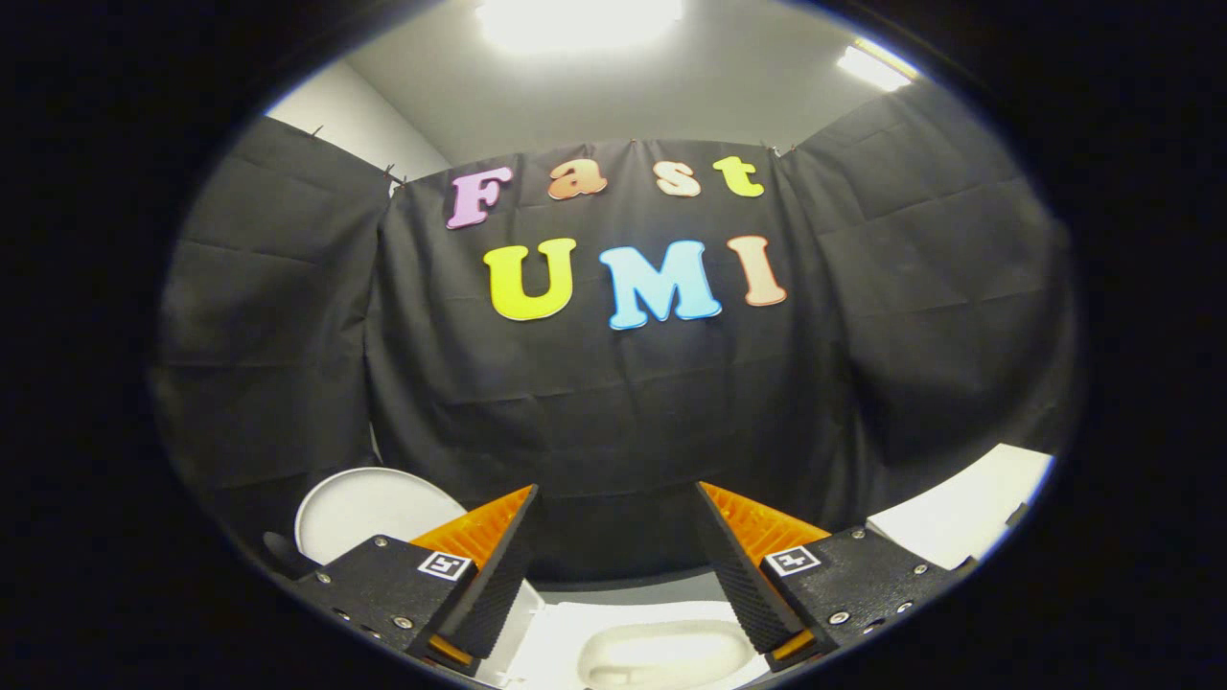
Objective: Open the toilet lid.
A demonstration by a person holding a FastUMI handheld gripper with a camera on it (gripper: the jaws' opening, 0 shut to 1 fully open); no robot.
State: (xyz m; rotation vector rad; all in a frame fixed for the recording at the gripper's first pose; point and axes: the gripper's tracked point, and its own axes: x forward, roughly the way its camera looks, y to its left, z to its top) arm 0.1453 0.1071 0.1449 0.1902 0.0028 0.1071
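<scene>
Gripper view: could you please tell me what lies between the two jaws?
In the gripper view, the gripper grips nothing; its jaws stand open. Low between them lies a white fixture with an oval hollow; beyond is the black cloth wall.

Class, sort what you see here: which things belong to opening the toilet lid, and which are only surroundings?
Belong to the job:
toilet lid, standing raised
toilet bowl, below the fingers
gripper, fingers apart, holding nothing

Surroundings:
black cloth wall
ceiling lights
</scene>
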